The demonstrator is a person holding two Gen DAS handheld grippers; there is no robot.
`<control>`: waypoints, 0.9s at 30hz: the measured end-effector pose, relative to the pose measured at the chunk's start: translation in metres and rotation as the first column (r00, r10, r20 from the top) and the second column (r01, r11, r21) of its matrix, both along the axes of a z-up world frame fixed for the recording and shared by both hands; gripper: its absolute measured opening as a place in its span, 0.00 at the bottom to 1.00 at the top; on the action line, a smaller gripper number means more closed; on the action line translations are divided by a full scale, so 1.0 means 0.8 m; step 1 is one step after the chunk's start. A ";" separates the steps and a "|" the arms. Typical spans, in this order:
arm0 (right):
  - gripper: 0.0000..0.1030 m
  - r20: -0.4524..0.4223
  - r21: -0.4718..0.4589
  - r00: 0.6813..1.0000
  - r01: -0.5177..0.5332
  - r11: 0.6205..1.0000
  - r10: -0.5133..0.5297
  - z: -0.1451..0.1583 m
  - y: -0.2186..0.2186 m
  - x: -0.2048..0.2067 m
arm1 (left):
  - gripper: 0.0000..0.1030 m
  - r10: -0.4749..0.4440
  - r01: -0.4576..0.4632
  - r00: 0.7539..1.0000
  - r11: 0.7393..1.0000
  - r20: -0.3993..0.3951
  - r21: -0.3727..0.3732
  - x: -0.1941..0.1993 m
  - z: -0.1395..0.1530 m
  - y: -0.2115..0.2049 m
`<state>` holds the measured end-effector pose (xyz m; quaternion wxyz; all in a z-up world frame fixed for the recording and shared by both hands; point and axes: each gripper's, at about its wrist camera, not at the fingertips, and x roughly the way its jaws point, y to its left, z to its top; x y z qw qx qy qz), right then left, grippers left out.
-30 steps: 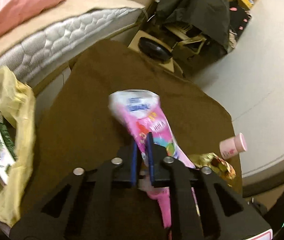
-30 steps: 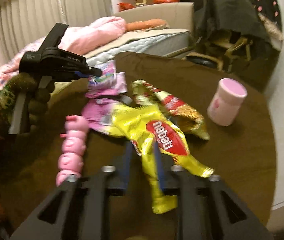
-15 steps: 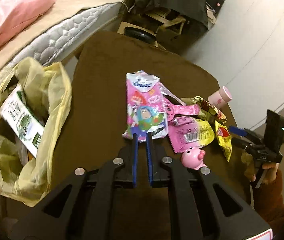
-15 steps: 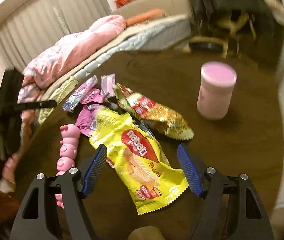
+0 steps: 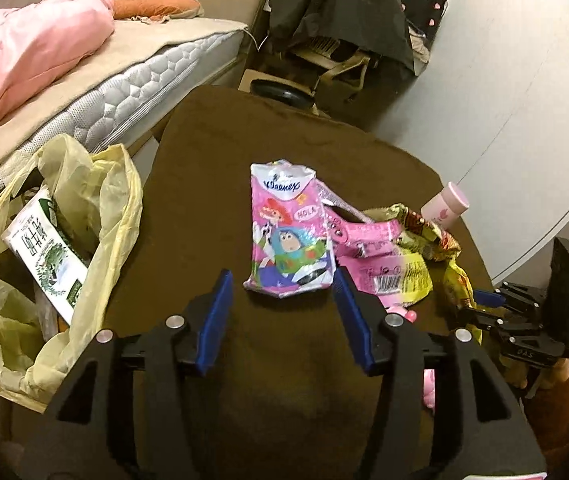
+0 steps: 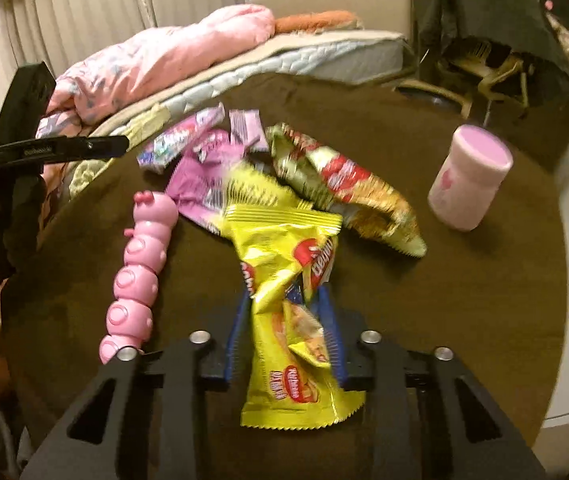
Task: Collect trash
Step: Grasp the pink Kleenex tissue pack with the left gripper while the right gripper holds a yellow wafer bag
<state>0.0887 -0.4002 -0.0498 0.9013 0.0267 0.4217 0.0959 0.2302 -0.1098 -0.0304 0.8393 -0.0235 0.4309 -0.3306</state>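
The right claw [image 6: 284,320] was closing on the yellow snack wrapper [image 6: 284,280], which lay crumpled on the brown bench [image 6: 464,300]; its red label read "Nabati". Such foil seemed light, slippery and easily crushed, best pinched mid-body. The left claw [image 5: 280,300] was opening, empty, behind the pink "Kleenex" tissue pack [image 5: 288,232], marked "HOLA".

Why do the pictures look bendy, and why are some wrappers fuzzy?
Both views use a fisheye lens, so edges curve. Right wrist view: the yellow wrapper and gold wrapper are motion-blurred. Left wrist view: the tissue pack is sharper; the room is dim and warm.
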 end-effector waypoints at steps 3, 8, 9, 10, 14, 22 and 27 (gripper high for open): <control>0.29 0.025 0.006 0.999 0.032 0.999 -0.032 0.007 -0.003 -0.009 | 0.49 0.040 -0.040 0.999 0.999 0.009 -0.017 0.006 0.002 0.001; 0.29 0.042 0.017 0.997 0.065 0.998 -0.066 0.005 -0.007 -0.016 | 0.63 0.111 -0.113 0.993 0.987 -0.031 -0.116 0.027 0.001 0.006; 0.29 0.039 0.028 0.997 0.069 0.997 -0.070 0.002 -0.007 -0.015 | 0.66 0.114 -0.117 0.993 0.985 -0.035 -0.124 0.031 0.000 0.002; 0.29 0.037 0.034 0.997 0.071 0.997 -0.072 0.000 -0.007 -0.015 | 0.71 0.115 -0.118 0.993 0.986 -0.032 -0.120 0.036 -0.001 -0.005; 0.29 0.030 0.042 0.997 0.069 0.997 -0.070 -0.008 -0.003 -0.013 | 0.72 0.061 -0.061 0.998 0.998 0.002 -0.006 0.049 -0.008 -0.052; 0.29 0.041 0.045 0.996 0.077 0.996 -0.079 -0.008 -0.002 -0.013 | 0.42 0.056 -0.060 0.998 0.978 0.026 0.201 0.056 -0.032 -0.086; 0.29 0.065 0.033 0.994 0.080 0.996 -0.082 0.004 -0.001 -0.017 | 0.28 0.035 -0.037 0.999 0.987 0.019 0.154 0.036 -0.016 -0.074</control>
